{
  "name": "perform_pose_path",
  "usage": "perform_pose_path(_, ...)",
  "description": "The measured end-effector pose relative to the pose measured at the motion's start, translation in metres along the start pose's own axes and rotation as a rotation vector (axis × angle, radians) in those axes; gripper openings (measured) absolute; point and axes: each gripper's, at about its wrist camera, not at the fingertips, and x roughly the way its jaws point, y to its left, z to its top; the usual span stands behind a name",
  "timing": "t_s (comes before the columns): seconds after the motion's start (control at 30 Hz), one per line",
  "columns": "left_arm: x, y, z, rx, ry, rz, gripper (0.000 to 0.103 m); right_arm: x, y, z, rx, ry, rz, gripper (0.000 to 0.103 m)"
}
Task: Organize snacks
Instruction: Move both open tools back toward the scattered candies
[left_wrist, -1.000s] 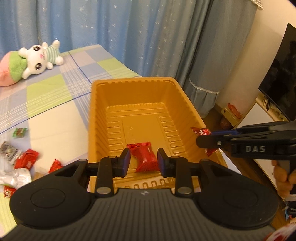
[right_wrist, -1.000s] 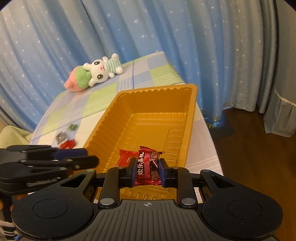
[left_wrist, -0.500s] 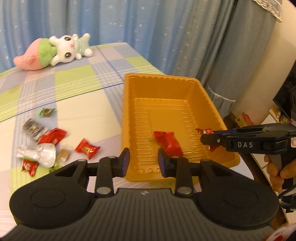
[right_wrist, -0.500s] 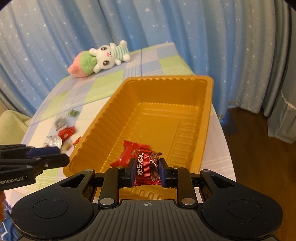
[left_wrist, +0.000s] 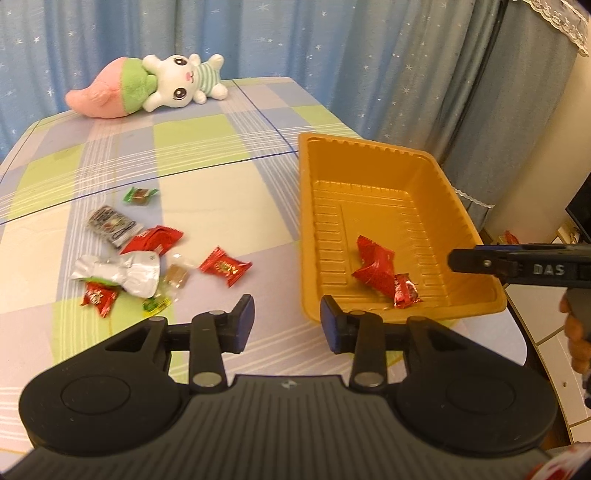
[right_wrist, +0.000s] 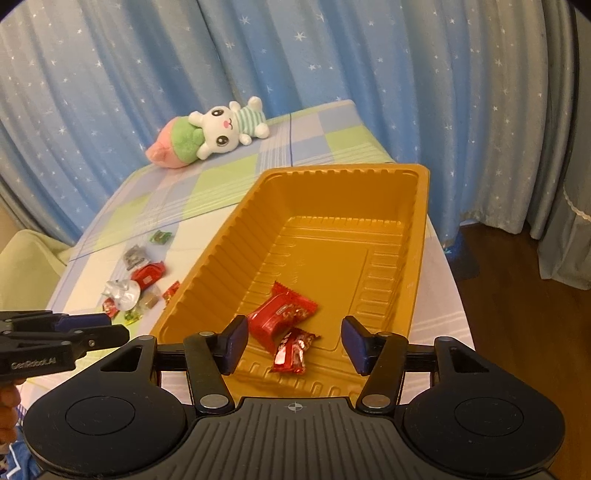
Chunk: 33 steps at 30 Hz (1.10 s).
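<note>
An orange plastic tray (left_wrist: 384, 158) (right_wrist: 347, 177) stands on the checked tablecloth. Inside it lie a red wrapper (right_wrist: 282, 315) (left_wrist: 375, 267) and a small dark-red candy (right_wrist: 293, 349) (left_wrist: 406, 291). My right gripper (right_wrist: 291, 341) hangs over the tray's near end; its jaws are opening, and the small candy lies loose on the tray floor below them. My left gripper (left_wrist: 287, 325) is over the cloth just left of the tray's near corner, jaws opening with nothing between them. Several loose snacks (left_wrist: 147, 254) (right_wrist: 138, 286) lie scattered left of the tray.
A plush rabbit with a pink and green body (left_wrist: 147, 86) (right_wrist: 214, 134) lies at the table's far side before blue star curtains. The table edge drops off to the right of the tray, with a wooden floor (right_wrist: 517, 314) beyond. A hand (left_wrist: 576, 332) holds the right gripper.
My right gripper opened and let the dark-red candy fall into the tray beside the red wrapper. My left gripper swung left, away from over the tray toward the loose snacks, widening slightly.
</note>
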Motion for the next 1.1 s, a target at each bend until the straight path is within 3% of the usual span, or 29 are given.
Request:
perform_pose_path(0.5,-0.022,0.034,-0.016,-0.026,-0.005,0.03,0.038,-0.018,0.033,-0.025,-0.007,0.022,0.008,0.057)
perform_pose_path(1.1,-0.041,0.113,-0.016,0.048,0.021,-0.019,0.038,0.002,0.12,-0.042,0.041,0.029,-0.005,0.057)
